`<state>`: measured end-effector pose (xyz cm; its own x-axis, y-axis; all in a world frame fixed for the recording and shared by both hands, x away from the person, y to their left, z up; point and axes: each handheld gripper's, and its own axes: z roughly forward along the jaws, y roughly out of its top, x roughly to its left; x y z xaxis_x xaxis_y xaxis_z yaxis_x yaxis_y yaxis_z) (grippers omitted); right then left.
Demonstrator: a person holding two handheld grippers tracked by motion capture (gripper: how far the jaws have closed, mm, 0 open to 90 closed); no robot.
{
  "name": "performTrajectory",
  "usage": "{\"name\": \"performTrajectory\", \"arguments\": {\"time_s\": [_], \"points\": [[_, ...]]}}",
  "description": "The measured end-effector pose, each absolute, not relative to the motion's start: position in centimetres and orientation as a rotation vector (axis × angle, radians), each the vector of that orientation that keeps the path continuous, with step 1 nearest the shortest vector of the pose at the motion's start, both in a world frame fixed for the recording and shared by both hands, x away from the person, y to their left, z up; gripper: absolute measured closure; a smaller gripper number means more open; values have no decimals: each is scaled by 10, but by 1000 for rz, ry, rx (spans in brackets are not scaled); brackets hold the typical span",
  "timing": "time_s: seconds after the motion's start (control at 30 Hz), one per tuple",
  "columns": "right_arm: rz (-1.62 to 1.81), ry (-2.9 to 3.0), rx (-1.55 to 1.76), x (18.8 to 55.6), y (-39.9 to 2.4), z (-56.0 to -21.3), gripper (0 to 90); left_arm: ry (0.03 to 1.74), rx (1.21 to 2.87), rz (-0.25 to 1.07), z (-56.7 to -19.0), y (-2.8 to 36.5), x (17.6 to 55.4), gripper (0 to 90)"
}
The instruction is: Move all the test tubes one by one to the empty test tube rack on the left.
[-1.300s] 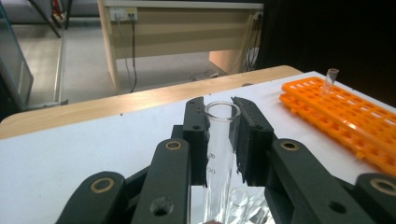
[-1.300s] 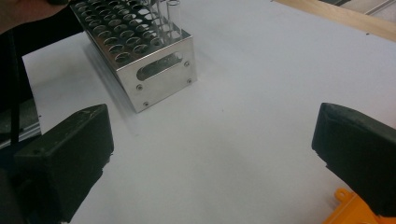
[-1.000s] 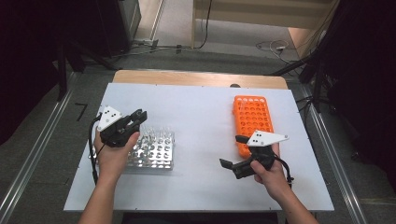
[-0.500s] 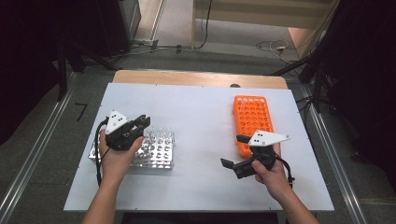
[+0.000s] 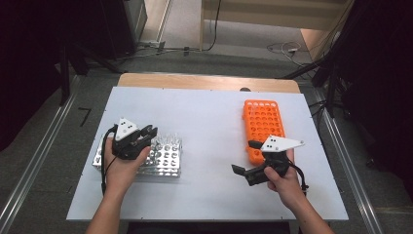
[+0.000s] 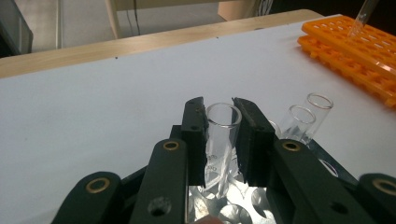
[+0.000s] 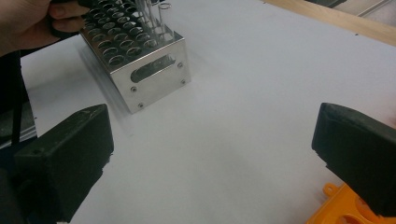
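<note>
Left gripper (image 6: 220,140) is clamped on a clear glass test tube (image 6: 219,135). Tube sits squarely between the two black pads, rim just above the pad tips, body running down between them toward the metal rack (image 6: 243,205). Tube leans slightly. Whether its bottom end is seated in a rack hole or lifted clear cannot be told: the jaws and gripper body cover that part.

In the high view the left gripper (image 5: 146,135) hangs over the left half of the metal rack (image 5: 168,163), which lies at the table's (image 5: 204,122) left side. The held tube is too small and transparent to pick out there.

Two more empty tubes (image 6: 308,116) stand in the rack just beside the gripped one, lower ends cut off by the right jaw arm.

Right gripper (image 5: 249,165): jaws spread wide, nothing between them, pointing left across bare table near the lower end of the orange rack (image 5: 263,122). The right gripper view shows a corner of the orange rack (image 7: 355,210) at the bottom edge and the metal rack (image 7: 149,70) well apart, with the left hand (image 7: 28,23) partly cropped at top left.

A tube tip (image 6: 362,16) over the orange rack is cut off by the top edge of the left gripper view.
</note>
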<state>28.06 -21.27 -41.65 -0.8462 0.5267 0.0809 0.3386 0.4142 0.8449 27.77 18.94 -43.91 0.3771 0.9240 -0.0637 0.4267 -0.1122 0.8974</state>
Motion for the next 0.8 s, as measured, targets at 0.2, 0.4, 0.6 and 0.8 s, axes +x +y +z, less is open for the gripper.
{"name": "performTrajectory", "arguments": {"time_s": [0.2,0.4,0.6,0.8], "points": [[1397,2470,777,283,-215,-418,0,1238,1745,652,-439,188,278,746],[1398,2453,805,286,-221,-419,0,1261,1733,615,-439,191,278,686],[1407,2431,833,290,-228,-416,0,1249,1678,590,-432,197,271,500],[1415,2407,860,297,-233,-415,0,1200,1654,574,-423,197,263,292]]}}
